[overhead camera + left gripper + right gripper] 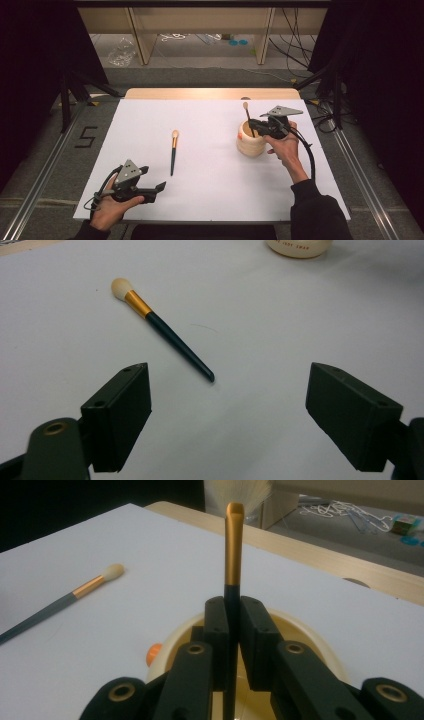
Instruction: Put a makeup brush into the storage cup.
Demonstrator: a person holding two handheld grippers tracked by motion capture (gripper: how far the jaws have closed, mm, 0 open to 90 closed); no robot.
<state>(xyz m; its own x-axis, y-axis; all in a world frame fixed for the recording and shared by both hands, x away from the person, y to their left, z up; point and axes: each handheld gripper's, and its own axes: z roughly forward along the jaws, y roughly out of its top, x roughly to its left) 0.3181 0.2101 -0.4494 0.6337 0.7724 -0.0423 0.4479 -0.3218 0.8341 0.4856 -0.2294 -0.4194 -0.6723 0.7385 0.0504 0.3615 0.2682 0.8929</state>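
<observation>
My right gripper [256, 125] is shut on a makeup brush [247, 116] and holds it upright over a cream cup [251, 144]. In the right gripper view the pads [218, 625] clamp the dark handle just below the gold ferrule [233, 545], with the cup's rim [312, 636] right beneath. A second brush [173, 151], with a dark handle, gold band and pale tip, lies flat mid-table. My left gripper [152, 179] rests at the near left, open and holding nothing. In its own view that brush [162, 330] lies ahead of the wide jaws, apart from them.
A white sheet [210, 200] covers the table, with a wooden edge [210, 93] at the far side. Something small and orange [154, 655] shows by the cup's left rim. Cables and table legs stand on the floor beyond. Dark curtains flank both sides.
</observation>
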